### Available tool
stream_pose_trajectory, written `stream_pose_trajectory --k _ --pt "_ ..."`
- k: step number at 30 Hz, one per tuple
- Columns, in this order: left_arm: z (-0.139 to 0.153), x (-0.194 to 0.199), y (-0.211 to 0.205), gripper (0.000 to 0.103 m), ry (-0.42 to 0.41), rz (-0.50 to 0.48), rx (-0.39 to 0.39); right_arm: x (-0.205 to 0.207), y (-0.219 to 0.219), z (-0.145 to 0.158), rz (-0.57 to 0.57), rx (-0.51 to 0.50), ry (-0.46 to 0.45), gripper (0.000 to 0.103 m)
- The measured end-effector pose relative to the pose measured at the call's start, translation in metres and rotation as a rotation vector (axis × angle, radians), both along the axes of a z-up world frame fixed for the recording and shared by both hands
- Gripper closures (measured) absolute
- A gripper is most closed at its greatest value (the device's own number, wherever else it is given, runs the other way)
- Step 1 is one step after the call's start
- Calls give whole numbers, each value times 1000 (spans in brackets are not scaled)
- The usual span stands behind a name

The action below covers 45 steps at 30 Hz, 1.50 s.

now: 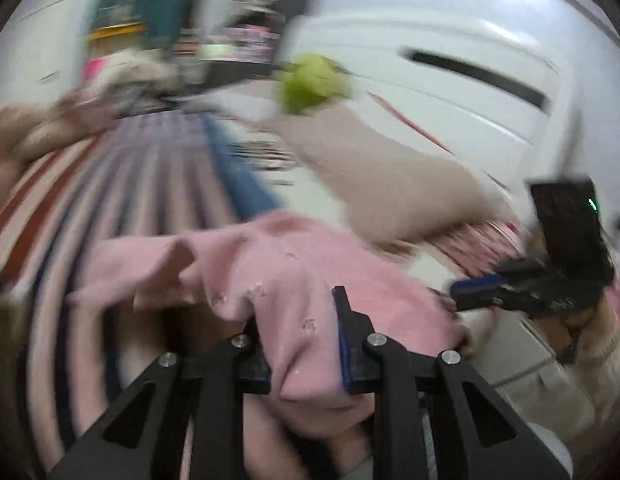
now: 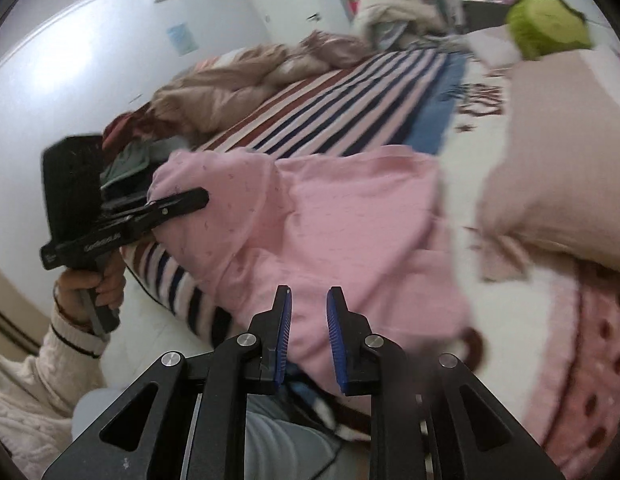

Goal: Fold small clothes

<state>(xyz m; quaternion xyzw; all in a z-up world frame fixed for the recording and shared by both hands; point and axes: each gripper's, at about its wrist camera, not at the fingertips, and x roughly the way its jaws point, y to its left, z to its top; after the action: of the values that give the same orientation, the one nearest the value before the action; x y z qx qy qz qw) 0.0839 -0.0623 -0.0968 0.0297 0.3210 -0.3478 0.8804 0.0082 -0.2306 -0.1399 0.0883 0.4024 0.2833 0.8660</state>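
A small pink garment (image 1: 277, 276) with a tiny flower print is held up over the striped bedsheet (image 1: 121, 184). My left gripper (image 1: 301, 320) is shut on a bunched fold of it; cloth fills the jaws and hides the left finger. The left gripper also shows in the right wrist view (image 2: 189, 200), clamped on the garment's left edge. In the right wrist view the garment (image 2: 342, 224) spreads wide. My right gripper (image 2: 307, 308) is open just in front of the garment's lower edge, with nothing between its blue pads (image 2: 336, 344). The right gripper shows at the right of the left wrist view (image 1: 482, 292).
A beige pillow (image 2: 562, 168) lies to the right, with a green plush toy (image 2: 550, 24) behind it. A crumpled beige blanket (image 2: 237, 84) and a clothes pile (image 2: 129, 152) lie at the bed's far left. A pink dotted blanket (image 2: 590, 360) lies at the near right.
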Motion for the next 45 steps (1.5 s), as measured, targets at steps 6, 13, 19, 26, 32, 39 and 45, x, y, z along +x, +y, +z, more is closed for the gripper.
stream_pose_trajectory --k 6,13,19,26,32,39,45 --pt "-56 17 -107 61 227 -333 77 -8 -29 -9 -63 28 24 88" --pt "-27 -9 -89 30 202 -368 -6 -9 -52 -7 -135 59 12 68" --pt "-5 -22 -23 22 126 -190 -49 11 -18 10 -79 68 -42 40" --pt "-30 -10 38 22 207 -13 -119 23 -1 -35 -159 -35 93 37" --pt "-50 7 55 22 262 22 -206 7 -12 -46 -220 -163 120 39" --pt "-43 21 77 22 221 71 -276 36 19 39 -203 -251 -123 31" --pt "-56 21 89 22 241 75 -297 131 60 2 -106 -373 -24 30"
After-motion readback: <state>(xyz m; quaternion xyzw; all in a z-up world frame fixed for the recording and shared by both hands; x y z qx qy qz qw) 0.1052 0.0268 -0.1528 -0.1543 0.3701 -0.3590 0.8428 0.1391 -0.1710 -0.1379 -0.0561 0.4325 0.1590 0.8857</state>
